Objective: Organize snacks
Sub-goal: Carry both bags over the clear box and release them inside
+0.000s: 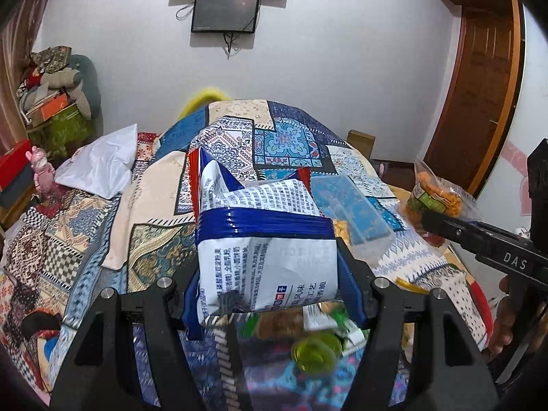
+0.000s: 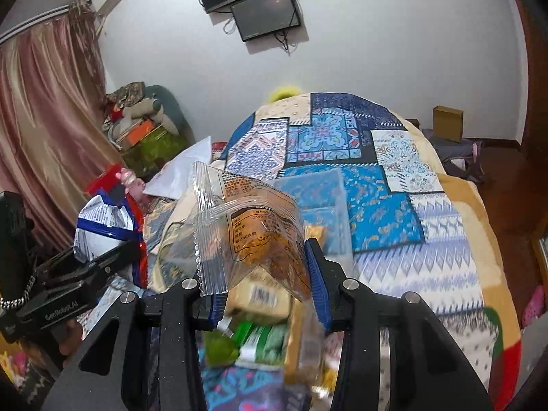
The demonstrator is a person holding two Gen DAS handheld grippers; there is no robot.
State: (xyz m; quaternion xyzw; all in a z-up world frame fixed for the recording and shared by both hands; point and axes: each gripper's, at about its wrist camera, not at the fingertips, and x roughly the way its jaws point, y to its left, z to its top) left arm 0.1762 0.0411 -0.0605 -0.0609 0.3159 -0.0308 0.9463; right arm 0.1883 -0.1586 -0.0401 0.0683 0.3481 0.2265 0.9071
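Observation:
My left gripper (image 1: 270,294) is shut on a white and blue snack bag (image 1: 260,239) and holds it up above the bed. The same bag shows at the left of the right wrist view (image 2: 102,226). My right gripper (image 2: 267,291) is shut on a clear snack bag with orange pieces (image 2: 253,226); it shows at the right of the left wrist view (image 1: 435,198). A clear plastic box (image 1: 352,212) lies on the patchwork quilt ahead of both grippers and also appears in the right wrist view (image 2: 315,198). More snack packets (image 2: 260,339) lie blurred below the grippers.
The patchwork quilt (image 2: 394,178) covers a bed that fills the middle. A white bag (image 1: 99,164) lies at the left. Boxes and soft toys (image 1: 58,96) are piled by the wall. A wooden door (image 1: 479,85) stands at the right, screens (image 1: 226,10) hang on the wall.

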